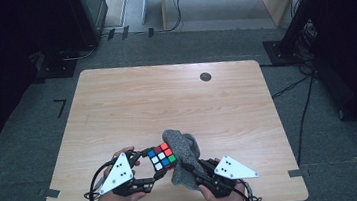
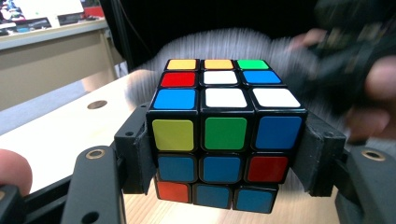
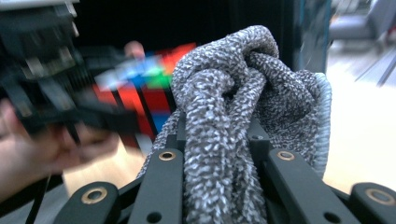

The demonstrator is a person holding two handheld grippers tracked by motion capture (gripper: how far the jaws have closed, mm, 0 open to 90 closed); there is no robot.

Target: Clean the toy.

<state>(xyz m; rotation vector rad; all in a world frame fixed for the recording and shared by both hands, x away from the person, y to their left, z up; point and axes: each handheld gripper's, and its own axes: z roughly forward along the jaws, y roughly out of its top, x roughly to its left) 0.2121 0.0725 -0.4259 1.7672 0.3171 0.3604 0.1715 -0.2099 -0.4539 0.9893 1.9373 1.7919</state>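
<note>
My left gripper [image 1: 159, 169] is shut on a scrambled colour cube [image 1: 161, 156], held above the table's near edge. In the left gripper view both jaws press the cube [image 2: 224, 135] at its sides. My right gripper [image 1: 186, 169] is shut on a grey knitted cloth [image 1: 183, 152], which bunches up against the cube's right side. In the right gripper view the cloth [image 3: 224, 121] rises in a wad between the jaws, and the cube [image 3: 147, 88] shows blurred behind it to the left.
The light wooden table [image 1: 166, 101] has a round dark cable hole [image 1: 205, 76] near its far edge. Dark stands and cables lie on the grey floor around it. A person's hands hold both grippers at the near edge.
</note>
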